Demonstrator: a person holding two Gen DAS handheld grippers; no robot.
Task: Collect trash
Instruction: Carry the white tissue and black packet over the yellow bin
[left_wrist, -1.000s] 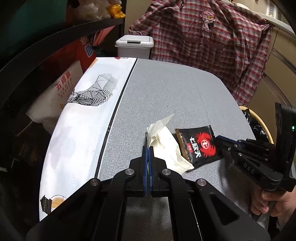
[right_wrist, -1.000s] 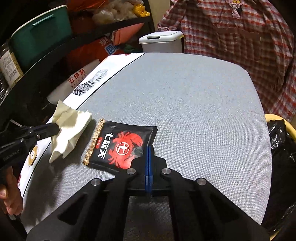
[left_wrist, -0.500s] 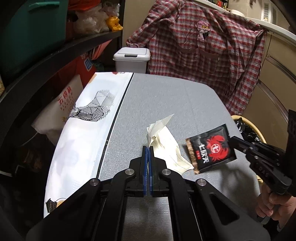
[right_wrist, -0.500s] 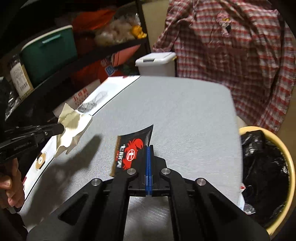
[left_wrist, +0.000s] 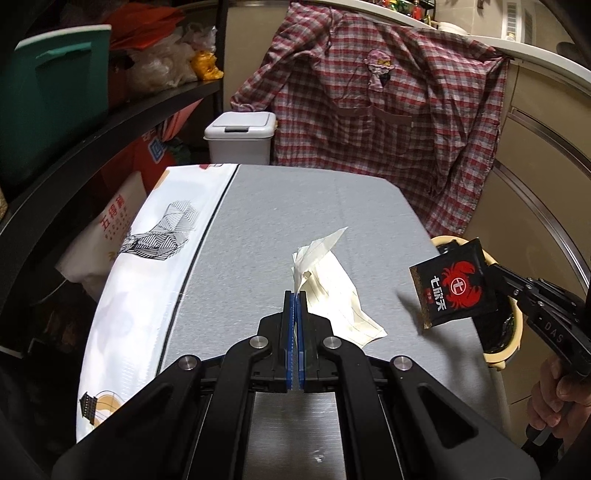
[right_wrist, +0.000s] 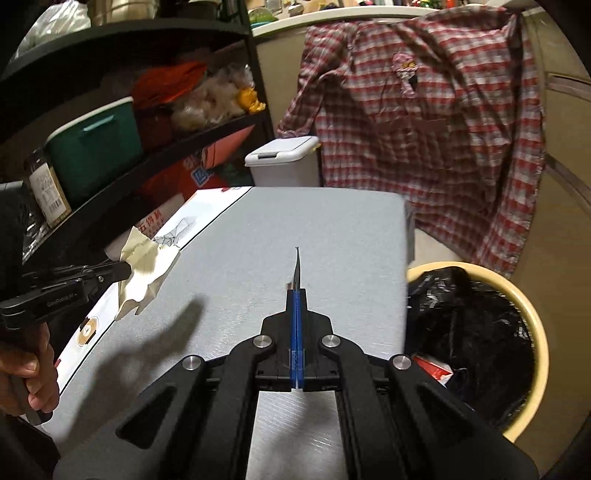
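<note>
1. While I hold both tools over the grey table (left_wrist: 280, 206), my left gripper (left_wrist: 294, 295) is clamped on the crumpled tissue (left_wrist: 328, 280); blue pads pressed together, tissue corner pinched at the tips.
2. From the right wrist view, the same tissue (right_wrist: 147, 266) hangs off the left gripper (right_wrist: 127, 271), clear of the tabletop, over the white patterned strip (right_wrist: 110, 314) at the table's left edge. Shadow under it on the grey surface.
3. My right gripper (right_wrist: 296, 291) is clamped on the black snack packet (right_wrist: 297, 266); here the packet is edge-on, a thin dark sliver sticking up from the tips.
4. From the left wrist view, the black snack packet (left_wrist: 452, 284) shows its face: red crab logo, white characters, tilted. It is in the air at the table's right edge, just beside the yellow bin (left_wrist: 509, 350), overlapping its rim in the picture.
5. Right gripper (left_wrist: 493, 271) grips the packet's right edge; my hand (left_wrist: 554, 398) is on the handle at lower right.
6. Yellow bin (right_wrist: 532, 332) stands just beside the table's right side, lined with a black bag (right_wrist: 472, 325); a red-and-white scrap lies inside.
7. Background: plaid shirt (right_wrist: 417, 122) hanging behind, white lidded bin (right_wrist: 284, 162) past the far edge, green tub (right_wrist: 96, 151) on the dark shelf at left.
8. My left hand (right_wrist: 26, 376) wraps its handle at the lower left.
</note>
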